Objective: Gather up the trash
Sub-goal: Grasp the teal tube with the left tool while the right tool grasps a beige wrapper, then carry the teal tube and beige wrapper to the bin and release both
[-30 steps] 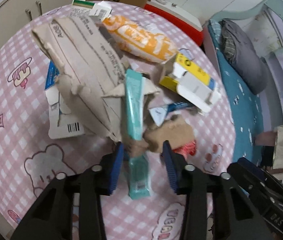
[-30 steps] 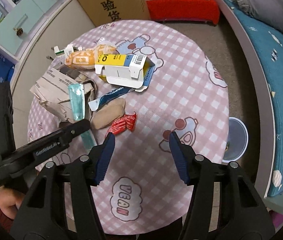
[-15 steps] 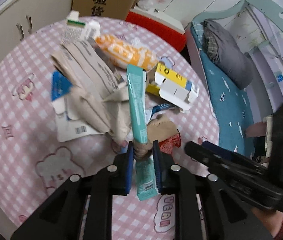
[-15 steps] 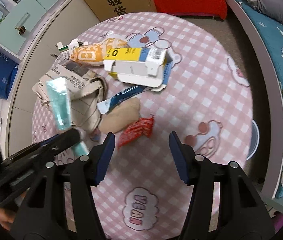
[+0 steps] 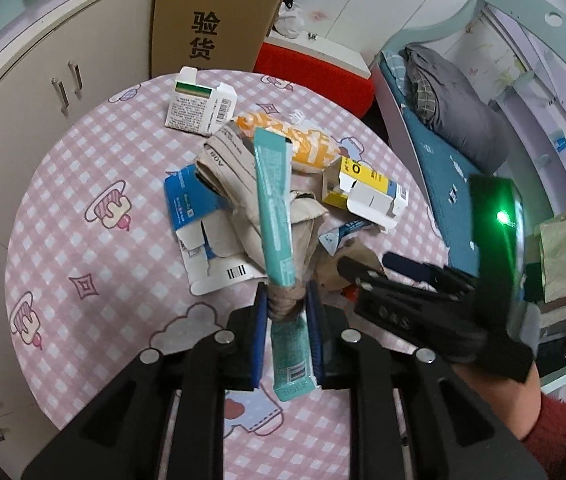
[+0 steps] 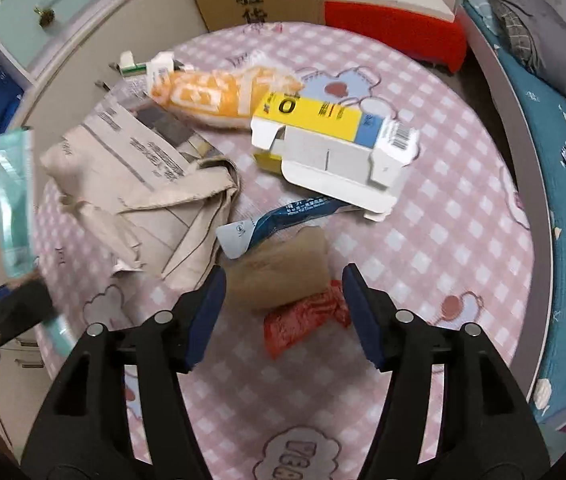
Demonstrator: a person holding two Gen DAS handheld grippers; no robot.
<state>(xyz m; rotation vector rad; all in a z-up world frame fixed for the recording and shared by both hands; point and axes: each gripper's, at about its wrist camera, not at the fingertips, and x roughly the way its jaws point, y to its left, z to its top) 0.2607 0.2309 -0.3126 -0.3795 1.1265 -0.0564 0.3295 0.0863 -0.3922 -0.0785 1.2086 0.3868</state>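
The biggest risk sits with the torn brown paper sheet [image 6: 139, 184] sprawled over the left half of the pink checked worktop [image 6: 463, 216]: a scrap of brown paper [image 5: 285, 302] is pinched together with the teal sachet [image 5: 277, 208] in the left gripper [image 5: 285, 320], and if that scrap is joined to the sheet, which cannot be told, lifting could drag the pile and scatter the blue carton [image 5: 193, 208] at nine o'clock of it and the orange wrapper [image 5: 303, 144] at twelve. Next, the sachet itself is long and held low down, so it may swing or slide out of the narrow pinch. On the right, the fingers have just been spreading and stand wide on either side of the crumpled brown bag [image 6: 283, 276], not touching it; closing here may also catch the red wrapper [image 6: 303, 318] at five o'clock, or nudge the blue strip [image 6: 283, 218] under the yellow box [image 6: 323, 128]. Both grippers tilt steeply down at the worktop. The right gripper [image 6: 283, 308] hangs low over the bag, a red-sleeved hand [image 5: 523, 396] behind it in the left view.
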